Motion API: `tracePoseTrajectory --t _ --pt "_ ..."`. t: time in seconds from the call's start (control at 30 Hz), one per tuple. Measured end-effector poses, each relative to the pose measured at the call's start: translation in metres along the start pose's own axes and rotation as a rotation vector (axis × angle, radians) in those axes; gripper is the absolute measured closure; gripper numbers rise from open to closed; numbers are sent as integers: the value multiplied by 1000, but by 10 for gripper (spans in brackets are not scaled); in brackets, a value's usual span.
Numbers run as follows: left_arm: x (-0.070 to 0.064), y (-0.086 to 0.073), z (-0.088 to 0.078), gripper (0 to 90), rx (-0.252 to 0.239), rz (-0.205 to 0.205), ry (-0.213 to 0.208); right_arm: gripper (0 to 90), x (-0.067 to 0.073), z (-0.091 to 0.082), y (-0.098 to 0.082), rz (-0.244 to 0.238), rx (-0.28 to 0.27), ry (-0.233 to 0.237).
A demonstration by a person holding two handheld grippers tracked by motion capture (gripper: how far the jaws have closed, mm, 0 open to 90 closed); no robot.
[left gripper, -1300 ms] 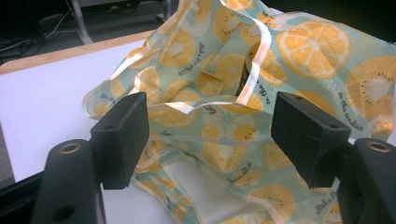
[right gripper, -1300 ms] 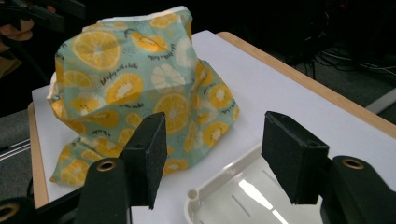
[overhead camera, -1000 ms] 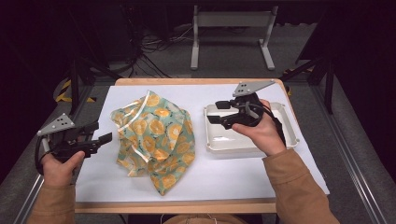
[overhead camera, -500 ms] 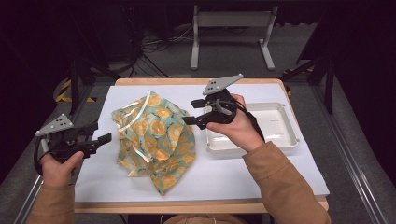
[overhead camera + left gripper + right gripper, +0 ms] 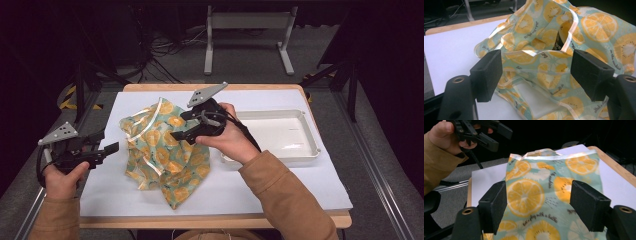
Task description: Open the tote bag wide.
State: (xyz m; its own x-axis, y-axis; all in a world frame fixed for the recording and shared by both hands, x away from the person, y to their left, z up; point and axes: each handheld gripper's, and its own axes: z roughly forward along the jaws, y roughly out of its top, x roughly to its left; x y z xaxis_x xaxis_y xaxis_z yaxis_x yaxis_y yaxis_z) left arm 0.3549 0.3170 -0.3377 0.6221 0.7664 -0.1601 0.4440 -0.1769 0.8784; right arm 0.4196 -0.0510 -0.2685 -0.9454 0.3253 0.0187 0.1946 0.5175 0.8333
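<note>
While the left tongs (image 5: pixel 107 149) hold off just left of the fruit-print bag (image 5: pixel 165 155) at mid-tabletop (image 5: pixel 280 185), jaws apart and empty, the right tongs (image 5: pixel 182 125) have crossed from the white tray (image 5: pixel 307 145) to above the bag, jaws just widening with nothing between, probably readying a grab.

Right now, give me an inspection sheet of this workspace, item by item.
Surface: white sheet over a wooden table.
Job's things: crumpled bag with an orange-slice print, its mouth gaping.
Clutter: white tray at the table's right, nothing seen inside.
Grippers: left hand-held gripper open, beside the bag; right hand-held gripper above the bag, its jaws have just been opening, nothing between the pads.
Cables: one trails from each gripper; more lie on the floor beyond.
Surroundings: grey metal stand, dark room.
</note>
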Motion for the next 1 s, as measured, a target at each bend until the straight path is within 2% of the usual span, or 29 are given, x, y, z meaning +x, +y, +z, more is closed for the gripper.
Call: tracePoseTrajectory --t 0.2,0.47,0.7,1.0 --pt "0 0 0 261 4 2 0 263 8 20 7 -14 28 13" --pt "0 0 1 262 6 3 0 211 16 38 9 -22 44 13" --pt "0 -1 2 262 10 4 0 212 18 49 7 -40 82 -30" --pt "0 -1 4 261 15 4 0 221 9 54 2 -13 80 -82"
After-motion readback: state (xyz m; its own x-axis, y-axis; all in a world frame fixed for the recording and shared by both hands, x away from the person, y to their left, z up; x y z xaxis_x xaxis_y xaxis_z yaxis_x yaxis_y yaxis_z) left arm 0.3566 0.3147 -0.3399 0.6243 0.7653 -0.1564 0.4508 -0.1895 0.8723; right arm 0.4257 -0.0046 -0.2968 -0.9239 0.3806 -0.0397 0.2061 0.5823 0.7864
